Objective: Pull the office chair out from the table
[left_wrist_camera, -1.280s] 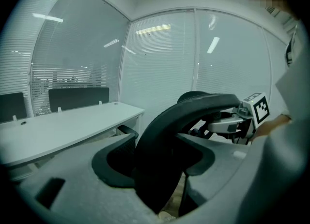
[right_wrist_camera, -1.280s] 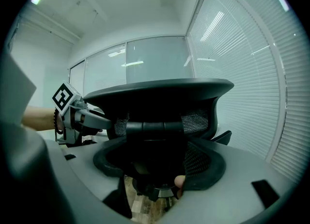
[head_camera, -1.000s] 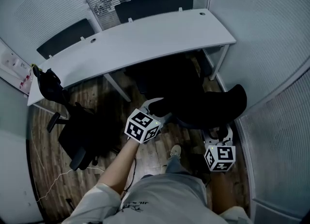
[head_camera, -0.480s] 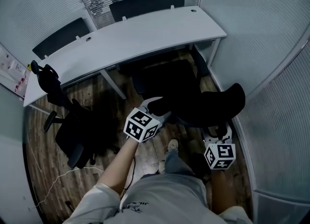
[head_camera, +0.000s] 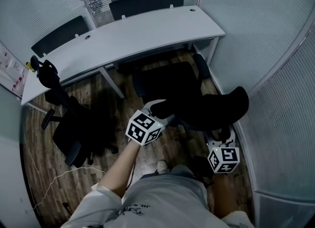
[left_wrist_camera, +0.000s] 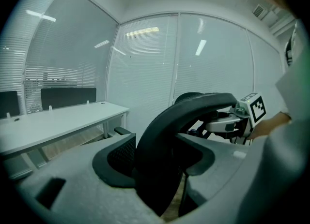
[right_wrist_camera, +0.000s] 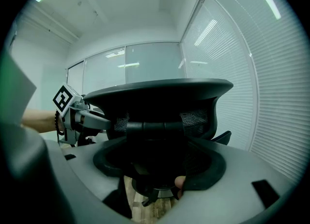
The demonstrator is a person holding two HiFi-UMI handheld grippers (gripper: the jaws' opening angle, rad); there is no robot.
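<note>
Two black chairs stand on the wood-plank floor (head_camera: 47,173) of a small room enclosed by glass walls (head_camera: 256,30) with slatted blinds. A long white table (head_camera: 133,35) runs along the far side, with two dark panels (head_camera: 145,3) behind its far edge. The spare chair (head_camera: 69,133) sits by the table's left corner.

The office chair (head_camera: 170,84) stands before the table's near edge, toward its right end, its seat clear of the tabletop. My left gripper (head_camera: 165,111) is clamped on the left end of the chair's back rim, jaws wide around it. My right gripper (head_camera: 224,134) is closed on the right part of the back.

A second ago the seat was tucked partly beneath the table's near edge. Now it shows whole with both armrests, and the table lies farther from me.
</note>
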